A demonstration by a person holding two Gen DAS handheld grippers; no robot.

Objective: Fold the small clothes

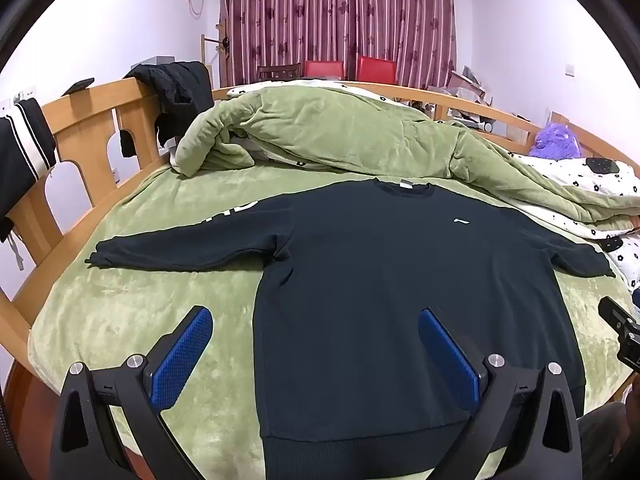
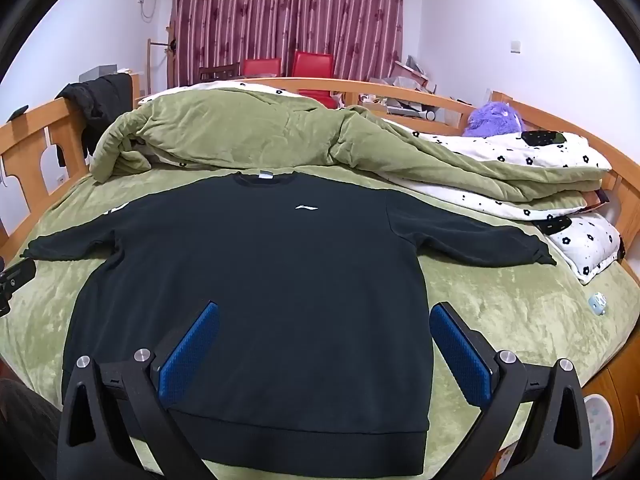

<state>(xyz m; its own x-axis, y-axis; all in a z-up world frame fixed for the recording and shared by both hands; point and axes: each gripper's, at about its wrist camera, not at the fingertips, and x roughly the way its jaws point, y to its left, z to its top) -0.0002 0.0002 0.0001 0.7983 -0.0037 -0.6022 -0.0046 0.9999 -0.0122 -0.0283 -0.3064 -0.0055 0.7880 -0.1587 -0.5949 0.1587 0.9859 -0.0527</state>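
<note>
A black long-sleeved sweatshirt (image 1: pixel 400 280) lies flat, front up, on the green bed cover (image 1: pixel 132 320), sleeves spread out to both sides, collar at the far end. It also shows in the right wrist view (image 2: pixel 260 280). My left gripper (image 1: pixel 316 320) is open and empty, above the sweatshirt's lower left side, one blue pad over the cover and one over the fabric. My right gripper (image 2: pixel 325 316) is open and empty, above the lower right side near the hem. The other gripper's body shows at the frame edges (image 1: pixel 624 336) (image 2: pixel 12 284).
A bunched green quilt (image 1: pixel 340 136) with a white flowered lining lies behind the sweatshirt. A wooden bed rail (image 1: pixel 80 128) with dark clothes hung on it runs along the left. A purple plush toy (image 2: pixel 494 120) and a flowered pillow (image 2: pixel 588 244) sit at the right.
</note>
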